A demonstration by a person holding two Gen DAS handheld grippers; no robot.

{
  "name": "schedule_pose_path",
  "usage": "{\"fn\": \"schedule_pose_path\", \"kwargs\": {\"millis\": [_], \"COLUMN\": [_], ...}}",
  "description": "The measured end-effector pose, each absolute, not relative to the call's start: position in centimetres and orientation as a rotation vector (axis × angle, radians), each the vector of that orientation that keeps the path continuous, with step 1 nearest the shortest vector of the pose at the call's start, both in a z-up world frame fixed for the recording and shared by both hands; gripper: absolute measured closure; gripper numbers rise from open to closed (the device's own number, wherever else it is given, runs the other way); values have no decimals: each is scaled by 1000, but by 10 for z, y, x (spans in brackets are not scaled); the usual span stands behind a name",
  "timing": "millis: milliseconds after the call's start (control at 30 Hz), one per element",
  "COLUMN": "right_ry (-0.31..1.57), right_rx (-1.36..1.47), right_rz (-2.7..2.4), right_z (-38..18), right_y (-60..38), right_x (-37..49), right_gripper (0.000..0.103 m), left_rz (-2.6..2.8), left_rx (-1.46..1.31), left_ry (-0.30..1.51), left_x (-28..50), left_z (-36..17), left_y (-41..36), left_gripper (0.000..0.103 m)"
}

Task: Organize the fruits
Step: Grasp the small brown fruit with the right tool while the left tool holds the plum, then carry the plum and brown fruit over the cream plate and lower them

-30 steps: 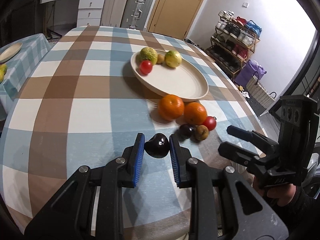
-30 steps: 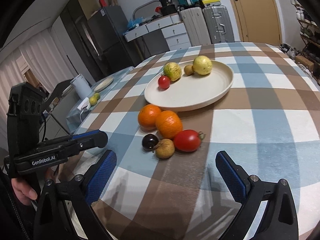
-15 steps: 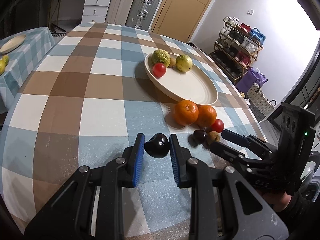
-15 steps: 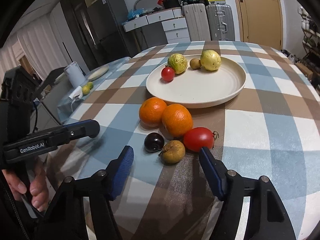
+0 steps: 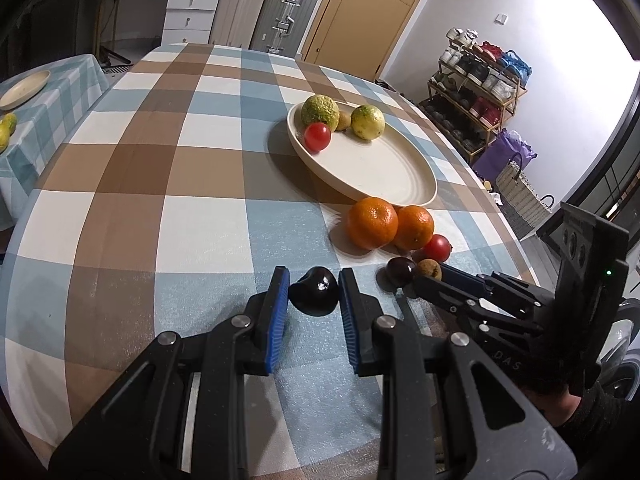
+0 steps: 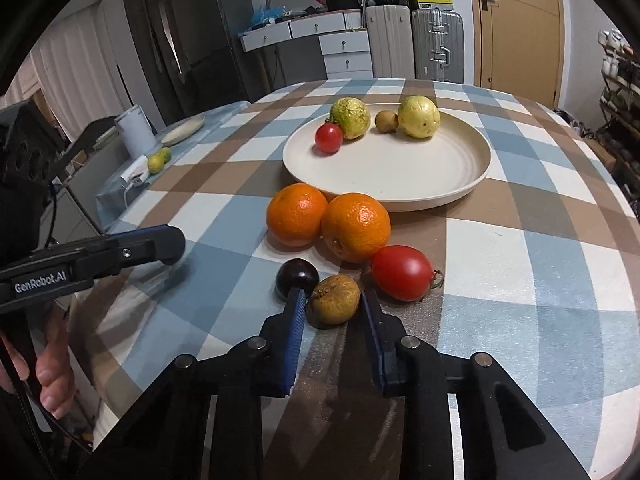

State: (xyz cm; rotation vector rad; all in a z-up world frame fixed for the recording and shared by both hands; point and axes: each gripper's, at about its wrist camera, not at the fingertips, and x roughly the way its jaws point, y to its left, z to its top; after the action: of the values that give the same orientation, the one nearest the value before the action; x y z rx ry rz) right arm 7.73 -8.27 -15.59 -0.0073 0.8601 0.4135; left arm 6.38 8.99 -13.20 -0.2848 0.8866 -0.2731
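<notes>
Pinched between the blue pads of the left gripper (image 5: 314, 294) is a dark plum (image 5: 315, 290), held just over the checked tablecloth (image 5: 160, 184). A brownish-yellow fruit (image 6: 335, 299) is clamped by the right gripper (image 6: 334, 300), whose jaws have just been closing onto it; it rests on the cloth. Touching that fruit on one side is a second dark plum (image 6: 297, 276), and a red tomato (image 6: 402, 278) lies just beside it on the other. Two oranges (image 6: 356, 226) are set together behind these, near the rim of a cream plate (image 6: 400, 184). On the plate's far side a small tomato (image 6: 329, 139), a green bumpy fruit (image 6: 350, 117), a small brown fruit (image 6: 386, 121) and a yellow fruit (image 6: 419, 116) are grouped.
</notes>
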Motion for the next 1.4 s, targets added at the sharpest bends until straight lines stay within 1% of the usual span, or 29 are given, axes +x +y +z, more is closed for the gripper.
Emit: {"fn": "schedule_pose_path", "kwargs": {"millis": [267, 367, 633, 833, 1067, 1400], "right_ry": [809, 752, 696, 673, 686, 745], "right_rx": [55, 75, 139, 166, 168, 144], "right_rz": [452, 466, 480, 478, 471, 485], "right_z": [-147, -139, -124, -112, -103, -106], "right_y": [-97, -107, -129, -147, -159, -162], "right_x": [69, 65, 76, 98, 136, 202], "right_gripper": [75, 75, 75, 75, 75, 75], "left_rz": [-263, -263, -278, -297, -331, -358], "left_rx": [-251, -240, -221, -206, -173, -143], "left_ry": [889, 886, 875, 872, 876, 921], "left_x": [73, 81, 120, 158, 208, 277], "left_z": [-125, -120, -106, -95, -91, -107], "left_y": [80, 75, 58, 39, 14, -11], "left_gripper": [81, 81, 81, 81, 81, 81]}}
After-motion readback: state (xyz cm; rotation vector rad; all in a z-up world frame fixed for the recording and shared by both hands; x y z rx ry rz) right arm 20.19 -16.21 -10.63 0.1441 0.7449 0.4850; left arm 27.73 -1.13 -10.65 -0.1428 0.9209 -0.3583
